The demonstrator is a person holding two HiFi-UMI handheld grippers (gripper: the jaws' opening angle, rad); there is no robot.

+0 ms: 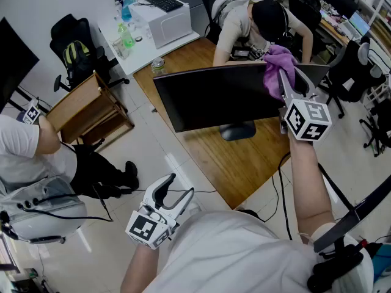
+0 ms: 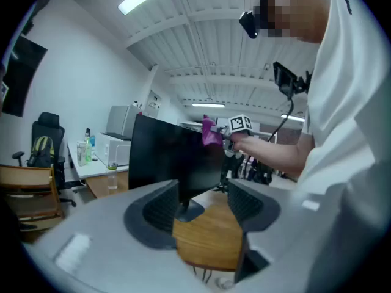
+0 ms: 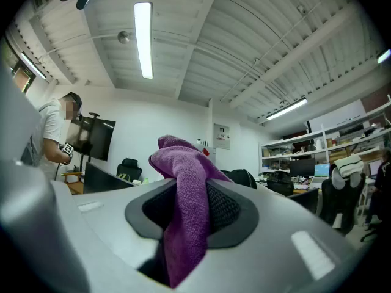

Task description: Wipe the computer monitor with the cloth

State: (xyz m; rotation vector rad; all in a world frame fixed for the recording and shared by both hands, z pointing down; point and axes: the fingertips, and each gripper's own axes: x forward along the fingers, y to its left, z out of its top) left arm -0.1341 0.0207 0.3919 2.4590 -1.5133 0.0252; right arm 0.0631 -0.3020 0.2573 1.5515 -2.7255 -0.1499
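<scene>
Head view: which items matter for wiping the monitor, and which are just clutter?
In play:
monitor
purple cloth
right gripper, jaws shut on the cloth

Lying about:
printer
clear bottle at the desk corner
green bottle
black office chair
left gripper, jaws apart, empty

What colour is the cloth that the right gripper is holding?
Purple. The cloth shows best in the right gripper view, pinched between the jaws.
</scene>
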